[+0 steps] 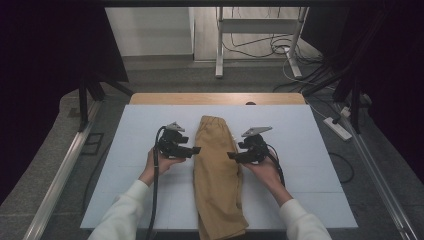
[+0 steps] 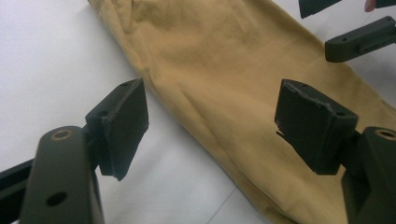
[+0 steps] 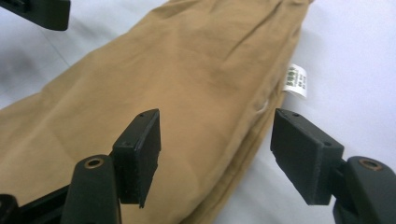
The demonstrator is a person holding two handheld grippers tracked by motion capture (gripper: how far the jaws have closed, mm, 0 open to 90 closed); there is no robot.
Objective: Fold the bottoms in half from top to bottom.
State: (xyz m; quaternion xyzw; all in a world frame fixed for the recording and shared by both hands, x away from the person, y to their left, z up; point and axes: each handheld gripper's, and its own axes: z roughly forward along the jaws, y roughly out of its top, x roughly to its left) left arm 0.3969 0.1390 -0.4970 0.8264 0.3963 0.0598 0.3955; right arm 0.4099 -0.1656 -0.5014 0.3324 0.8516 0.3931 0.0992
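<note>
Tan trousers (image 1: pixel 218 170), white table (image 1: pixel 300 145), black gripper (image 1: pixel 196 149)

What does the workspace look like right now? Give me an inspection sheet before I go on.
Surface: white board on a wooden table, bare around the garment.
Job's things: tan trousers, folded lengthwise, waistband at the far end, hems over the near edge; white care label sticks out at one side.
Clutter: nothing seen.
Grippers: left gripper at the trousers' left edge, right gripper at their right edge; both open, jaws facing the cloth, nothing held.
Cables: black cable trails from the left gripper along the forearm; loose cables on the floor beyond.
Surroundings: white frame legs, power strip, dark curtains at both sides.
</note>
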